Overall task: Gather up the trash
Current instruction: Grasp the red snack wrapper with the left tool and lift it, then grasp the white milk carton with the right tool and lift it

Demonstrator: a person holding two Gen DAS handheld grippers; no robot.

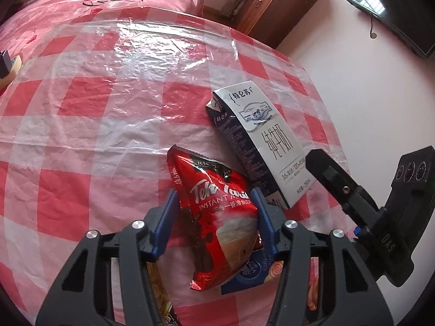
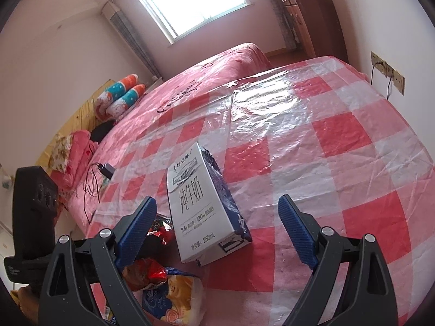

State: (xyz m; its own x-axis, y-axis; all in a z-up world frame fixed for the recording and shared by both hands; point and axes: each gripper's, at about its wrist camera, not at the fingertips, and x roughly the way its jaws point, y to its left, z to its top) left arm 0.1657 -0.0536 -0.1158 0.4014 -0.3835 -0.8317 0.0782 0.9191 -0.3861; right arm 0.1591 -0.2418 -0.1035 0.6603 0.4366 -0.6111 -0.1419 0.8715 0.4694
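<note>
At the bottom centre of the left wrist view, the left gripper [image 1: 216, 217] has its jaws about half open around the red sachet [image 1: 220, 217]. The right pad looks to be touching the sachet's edge; on the left pad contact is hard to tell, so the grip does not look firm yet. Under the sachet's lower end lies a blue wrapper [image 1: 250, 274], and more wrappers sit along the bottom edge.

To do this pick well, the jaws should close squarely across the sachet's middle, where it is puffed, and catch only the sachet, not the blue wrapper beneath or the plastic sheet [image 1: 114, 87] on the bed [image 1: 68, 8]. The sachet is thin and slippery, so I would squeeze fully before lifting, then lift straight up so it drags nothing along.

Just beyond, right of centre, the milk carton [image 1: 261, 146] lies flat on the checked sheet, its lower end close to the sachet.

In the right wrist view the right gripper [image 2: 217, 225] holds nothing, its jaws wide, with the carton lying between and beyond the pads, touching neither. It should stay clear until the left lifts.

Far back, upper right in the left view, stands a wooden cabinet [image 1: 274, 2].
</note>
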